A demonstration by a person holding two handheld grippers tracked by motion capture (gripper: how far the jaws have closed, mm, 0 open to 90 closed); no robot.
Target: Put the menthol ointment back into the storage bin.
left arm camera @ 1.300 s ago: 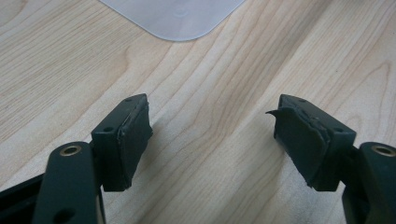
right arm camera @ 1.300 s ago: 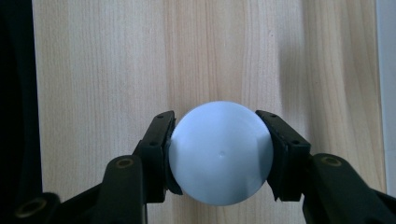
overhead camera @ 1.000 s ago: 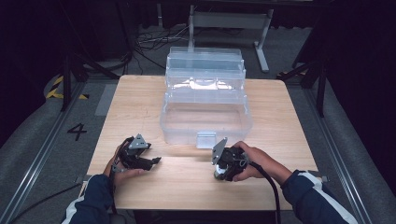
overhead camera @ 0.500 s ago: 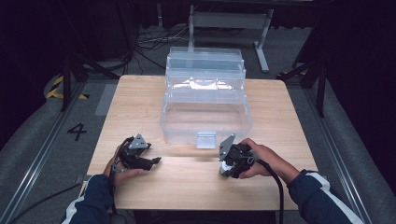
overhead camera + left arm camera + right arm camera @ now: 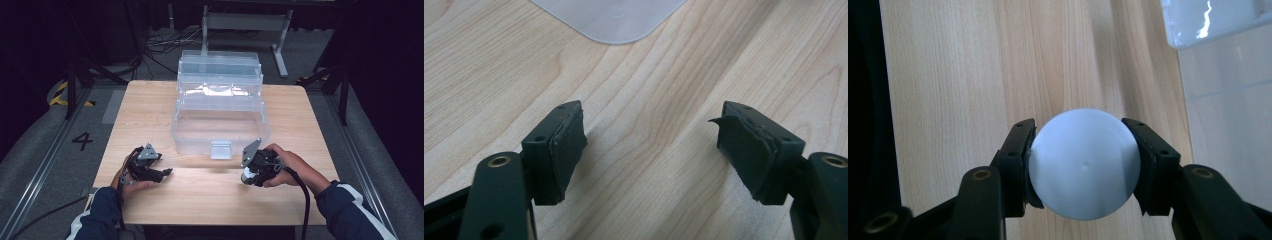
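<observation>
One smooth white ball [image 5: 1084, 164] clamped in the right tongs [image 5: 1083, 150]; left tongs [image 5: 649, 145] released; one clear plastic tiered box [image 5: 220, 120]; floor marking "4" [image 5: 82, 141].

Left gripper [image 5: 167, 172]: black body, grey three-cornered plate on top. In the left gripper view, left gripper [image 5: 649, 145] has matte black jaws with dark rubber pads [image 5: 569, 145]; the right-hand pad is torn, with a flap curling at its tip. Brass-coloured rings sit in the jaw arms, small screw holes in the pad mounts.

Right gripper [image 5: 246, 176]: black, grey plate, black cable trailing back over the forearm. Right gripper [image 5: 1083, 155] shows the same brass rings.

Sleeves [image 5: 350, 215]: dark navy with white stripes.
</observation>
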